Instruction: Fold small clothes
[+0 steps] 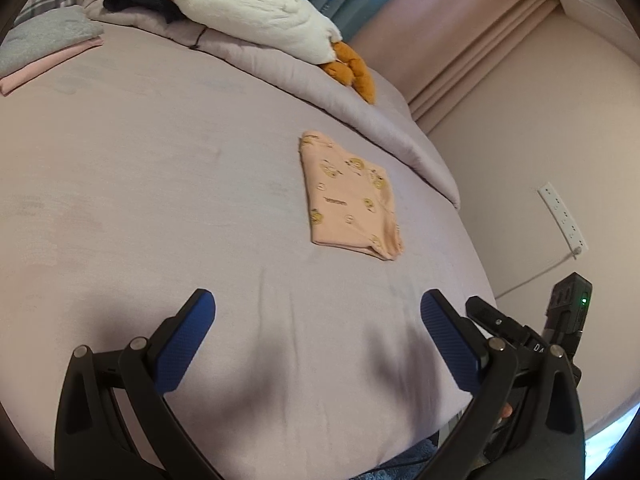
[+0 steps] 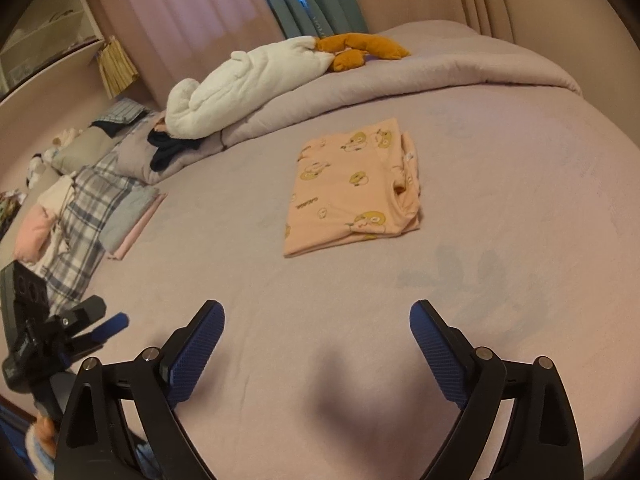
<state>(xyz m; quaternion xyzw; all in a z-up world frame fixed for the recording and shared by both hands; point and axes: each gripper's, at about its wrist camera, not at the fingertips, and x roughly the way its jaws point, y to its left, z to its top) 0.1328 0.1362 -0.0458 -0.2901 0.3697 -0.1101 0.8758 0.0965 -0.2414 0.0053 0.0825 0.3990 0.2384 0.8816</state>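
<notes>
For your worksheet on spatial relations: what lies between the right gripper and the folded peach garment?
Only bare bed sheet separates the right gripper from the folded peach garment, shown in the right wrist view.

Printed lettering on the folded peach garment (image 2: pixel 352 192) too small to read. Head of the white plush toy (image 1: pixel 256 4) cut off by the left wrist view's top edge. Folded stack (image 1: pixel 44 48) clipped at that view's left edge. Items on the far-left shelf (image 2: pixel 48 32) in the right wrist view blurred beyond telling. Lower bed (image 2: pixel 520 200) edge hidden behind tool arms.
</notes>
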